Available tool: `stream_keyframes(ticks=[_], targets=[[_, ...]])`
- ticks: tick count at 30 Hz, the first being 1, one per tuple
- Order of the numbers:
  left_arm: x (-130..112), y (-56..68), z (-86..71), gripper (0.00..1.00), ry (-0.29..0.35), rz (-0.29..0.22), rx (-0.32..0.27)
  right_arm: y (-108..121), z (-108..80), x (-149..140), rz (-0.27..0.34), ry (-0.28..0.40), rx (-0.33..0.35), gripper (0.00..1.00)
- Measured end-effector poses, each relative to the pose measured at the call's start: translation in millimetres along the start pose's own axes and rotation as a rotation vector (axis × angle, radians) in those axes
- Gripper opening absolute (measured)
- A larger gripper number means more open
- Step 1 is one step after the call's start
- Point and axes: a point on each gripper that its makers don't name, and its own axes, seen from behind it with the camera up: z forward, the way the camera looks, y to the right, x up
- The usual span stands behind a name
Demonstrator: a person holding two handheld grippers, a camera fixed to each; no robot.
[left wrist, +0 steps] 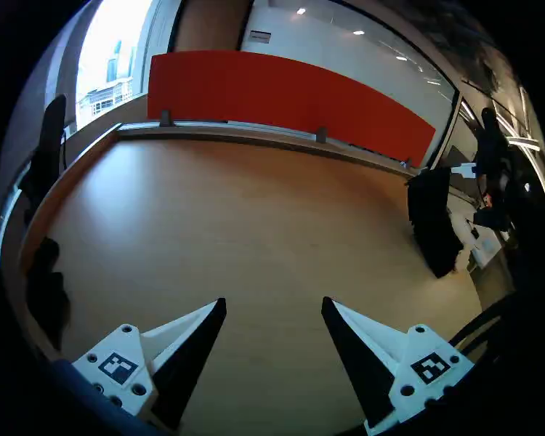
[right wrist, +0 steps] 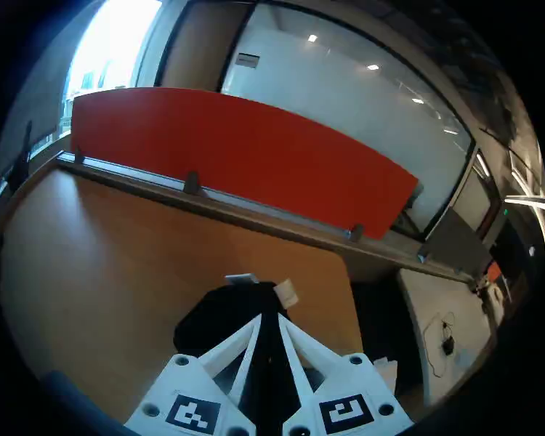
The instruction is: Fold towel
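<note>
The right tongs [right wrist: 269, 320] pinch the dark towel [right wrist: 214, 327], which bunches just past their tips. The left tongs [left wrist: 272, 301] gape over the wooden surface [left wrist: 236, 218], the towel well off to their right.

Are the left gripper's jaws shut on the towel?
No: the left gripper has its jaws wide apart, with the wooden table visible between them.

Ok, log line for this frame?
left gripper: open, above table | right gripper: shut on dark towel | fold: not yet done
</note>
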Motion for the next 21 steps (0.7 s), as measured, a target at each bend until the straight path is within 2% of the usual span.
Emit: stream_keyframes(ticks=[9,15,21], targets=[[1.8,20.5,8.2,0.98,-0.012,0.038,-0.038,36.8,-26.7,-66.2,0.068,-0.062,-0.037,0.07],[1.7,30.5,10.8,0.97,-0.016,0.054,-0.055,49.2,-41.3,-107.5,0.089,-0.104,-0.037,0.08],[1.4,34.8,11.4,0.98,-0.018,0.065,-0.060,55.9,-51.6,-139.6,0.100,-0.140,-0.038,0.08]])
